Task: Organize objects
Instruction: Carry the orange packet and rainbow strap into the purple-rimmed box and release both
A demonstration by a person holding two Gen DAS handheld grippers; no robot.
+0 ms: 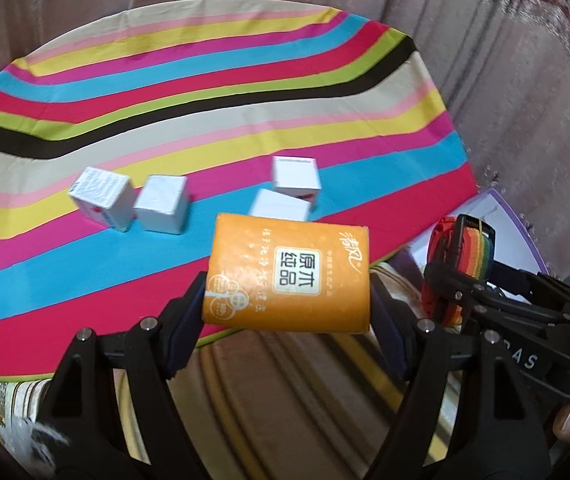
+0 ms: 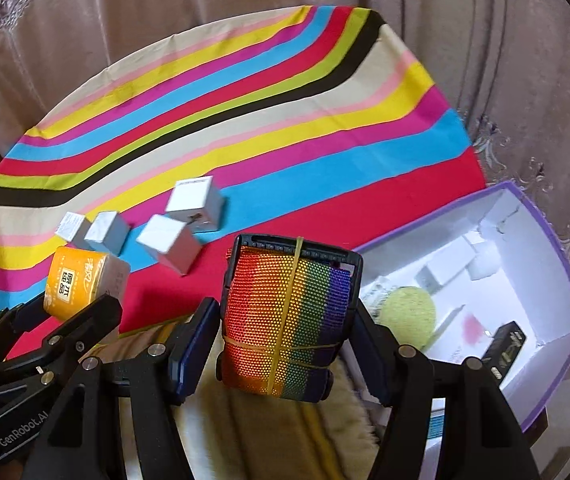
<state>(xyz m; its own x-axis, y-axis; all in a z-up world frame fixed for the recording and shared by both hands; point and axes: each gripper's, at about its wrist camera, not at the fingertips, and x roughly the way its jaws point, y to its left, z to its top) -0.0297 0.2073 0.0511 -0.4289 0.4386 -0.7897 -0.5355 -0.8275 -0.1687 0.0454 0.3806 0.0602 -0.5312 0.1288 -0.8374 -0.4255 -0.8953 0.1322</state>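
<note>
The left gripper (image 1: pixel 285 312) is clamping an orange tissue pack (image 1: pixel 289 276) in its jaws beside four white boxes (image 1: pixel 165 208) on the striped cloth (image 1: pixel 205 100), while the right gripper (image 2: pixel 285 336) is gripping a rainbow strap bundle (image 2: pixel 285 316) just left of the open purple-edged box (image 2: pixel 545 260).

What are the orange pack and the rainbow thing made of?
Orange pack: probably soft plastic film over tissues; it has a slight sheen and printed labels. Rainbow toy: seemingly tiny coloured plastic pins in a hard black frame, bound with yellow rubber bands.
</note>
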